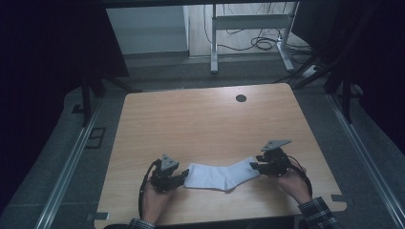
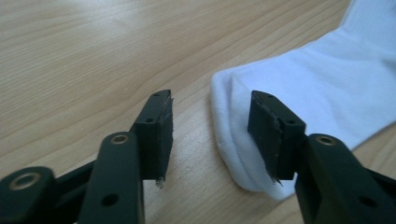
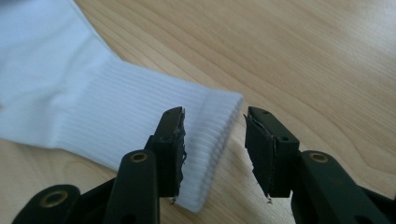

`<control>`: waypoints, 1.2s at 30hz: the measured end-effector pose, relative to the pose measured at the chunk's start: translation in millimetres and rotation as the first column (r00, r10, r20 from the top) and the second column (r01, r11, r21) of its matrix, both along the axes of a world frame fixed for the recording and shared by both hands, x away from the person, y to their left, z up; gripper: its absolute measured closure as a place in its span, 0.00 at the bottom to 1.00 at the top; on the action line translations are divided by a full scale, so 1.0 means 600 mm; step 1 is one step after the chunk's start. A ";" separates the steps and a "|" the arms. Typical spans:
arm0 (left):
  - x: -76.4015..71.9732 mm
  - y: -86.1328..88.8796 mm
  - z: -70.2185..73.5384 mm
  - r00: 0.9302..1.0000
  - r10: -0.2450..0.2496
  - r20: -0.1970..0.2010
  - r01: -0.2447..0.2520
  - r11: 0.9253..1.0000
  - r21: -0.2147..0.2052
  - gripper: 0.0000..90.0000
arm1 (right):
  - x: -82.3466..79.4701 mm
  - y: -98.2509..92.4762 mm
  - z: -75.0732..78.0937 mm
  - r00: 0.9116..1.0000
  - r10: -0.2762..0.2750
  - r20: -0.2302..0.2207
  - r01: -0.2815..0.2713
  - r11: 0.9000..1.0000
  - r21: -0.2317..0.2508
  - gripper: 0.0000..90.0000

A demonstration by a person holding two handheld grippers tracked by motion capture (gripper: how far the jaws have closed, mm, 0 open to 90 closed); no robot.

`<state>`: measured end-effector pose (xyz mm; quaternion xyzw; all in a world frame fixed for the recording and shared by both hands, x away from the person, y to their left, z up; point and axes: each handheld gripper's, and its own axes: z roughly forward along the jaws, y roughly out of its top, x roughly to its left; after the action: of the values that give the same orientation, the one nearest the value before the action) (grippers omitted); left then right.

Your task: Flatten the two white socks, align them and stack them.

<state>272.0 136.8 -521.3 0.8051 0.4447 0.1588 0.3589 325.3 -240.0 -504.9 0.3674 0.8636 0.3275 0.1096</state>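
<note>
A white sock (image 1: 219, 174) lies flat near the front edge of the wooden table (image 1: 200, 119), stretched from left to right. My left gripper (image 1: 182, 175) sits at its left end. In the left gripper view the left gripper (image 2: 210, 135) is open, with the rounded toe end of the sock (image 2: 327, 84) lying between the jaws, close to the right-hand pad. My right gripper (image 1: 254, 164) is at the other end. In the right gripper view the right gripper (image 3: 215, 149) is also open, its jaws astride the ribbed cuff of the sock (image 3: 93, 107) without pressing it.
A dark round hole (image 1: 241, 98) sits near the table's far edge. Bare wood spreads between it and the sock. Beyond the table stand a white desk frame (image 1: 248, 28) and floor cables (image 1: 260, 44). Metal rails run along both sides.
</note>
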 end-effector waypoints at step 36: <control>0.020 0.002 -0.023 0.994 -0.046 -0.100 0.037 0.996 -0.087 0.92 | 0.005 -0.003 -0.023 0.996 0.001 -0.095 0.003 0.999 0.045 0.90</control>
<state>284.3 137.9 -534.8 0.8052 0.4520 0.0911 0.3728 328.0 -241.6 -518.7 0.3853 0.8600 0.3291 0.0604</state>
